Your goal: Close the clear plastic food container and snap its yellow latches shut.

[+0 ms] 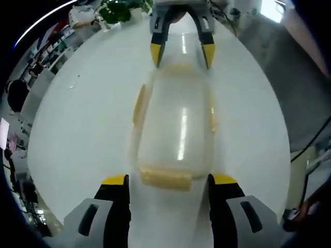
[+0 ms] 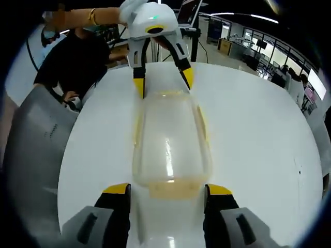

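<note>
On a round white desk lay the clear container, its long axis running between two facing claws. The left claw and right claw each stood wide, straddling an end's yellow latch.

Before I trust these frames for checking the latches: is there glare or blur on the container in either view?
Left gripper view: a bright vertical streak of glare runs down the container lid, and its yellow latches look soft and hazy. Right gripper view: a shorter glare streak on the lid, edges soft too; fisheye curves the white table in both.
</note>
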Motion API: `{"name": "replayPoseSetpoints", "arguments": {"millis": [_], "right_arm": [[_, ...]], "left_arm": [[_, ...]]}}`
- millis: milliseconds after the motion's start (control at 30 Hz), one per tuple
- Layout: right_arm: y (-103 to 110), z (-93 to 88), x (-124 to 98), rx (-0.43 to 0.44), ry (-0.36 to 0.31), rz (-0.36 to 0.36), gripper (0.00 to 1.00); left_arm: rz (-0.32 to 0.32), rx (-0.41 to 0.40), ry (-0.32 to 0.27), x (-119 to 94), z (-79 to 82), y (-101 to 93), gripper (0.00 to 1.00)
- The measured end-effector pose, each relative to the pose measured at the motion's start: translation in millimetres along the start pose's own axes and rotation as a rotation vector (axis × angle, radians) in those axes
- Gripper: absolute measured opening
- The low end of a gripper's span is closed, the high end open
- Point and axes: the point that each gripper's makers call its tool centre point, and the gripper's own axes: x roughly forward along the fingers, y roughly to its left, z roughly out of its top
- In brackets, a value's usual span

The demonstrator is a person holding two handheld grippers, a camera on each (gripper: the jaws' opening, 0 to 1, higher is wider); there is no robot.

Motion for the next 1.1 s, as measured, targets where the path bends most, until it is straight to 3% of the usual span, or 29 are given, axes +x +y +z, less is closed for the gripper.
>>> {"name": "replayPoseSetpoints", "arguments": {"millis": [333,567,1100], "right_arm": [[-3,-1.3,6,-0.025,0.026,-0.009,0.55],[-3,-4.0,10,-0.033,0.055,-0.004,0.54],[-4,-1.9,11,-0.020,0.044,-0.011,0.53]], "left_arm": [[-0.022,0.001,-0.014,2,1.9,0.4,0.59],[-0.060,-0.014,-0.028,3,1.1,-3.9,0.53],[-0.112,-0.012,-0.033,4,0.3,-6.9,0.51]]}}
